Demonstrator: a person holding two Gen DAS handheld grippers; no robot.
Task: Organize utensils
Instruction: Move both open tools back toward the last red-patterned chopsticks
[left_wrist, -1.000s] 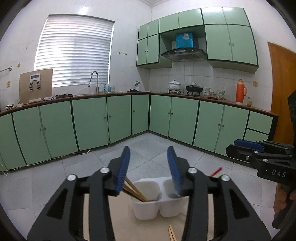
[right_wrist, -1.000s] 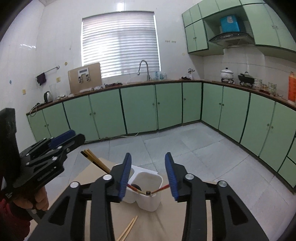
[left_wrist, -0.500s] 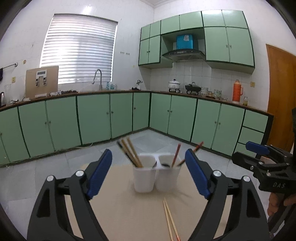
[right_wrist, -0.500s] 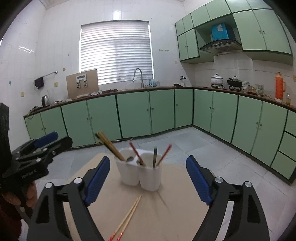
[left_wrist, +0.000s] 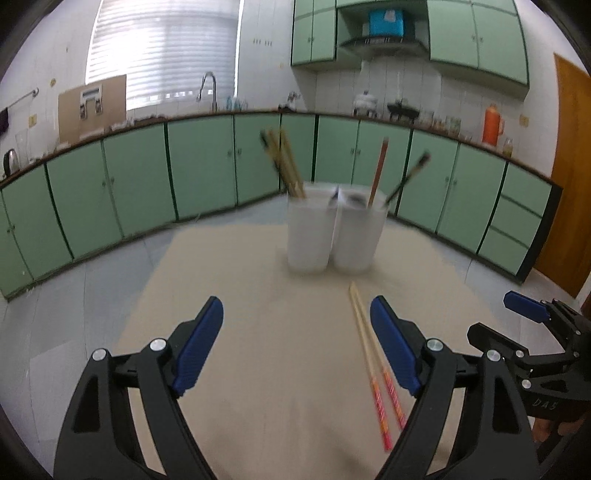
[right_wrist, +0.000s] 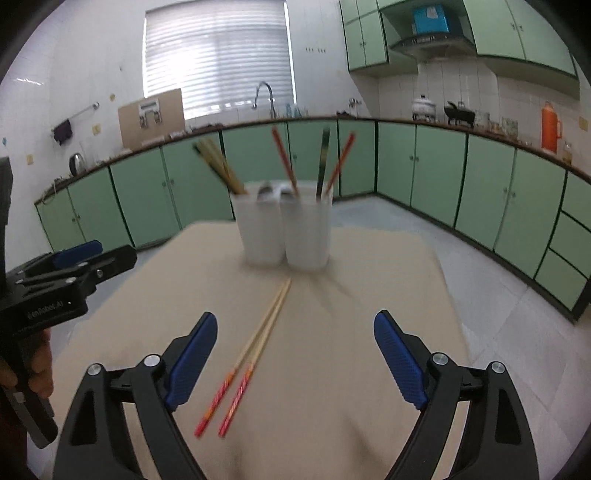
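White twin holder (right_wrist: 284, 229) at the table's (right_wrist: 369, 295) far end already carries most utensils, yet one red-tipped chopstick pair (right_wrist: 247, 360) lies loose on the cloth just before it, and both left gripper (left_wrist: 297, 350) and right gripper (right_wrist: 295, 360) hover wide open, empty.

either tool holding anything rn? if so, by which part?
Nothing held. Left tool and right tool are both open and empty; the red-ended wooden chopstick pair lies loose on the beige tabletop.
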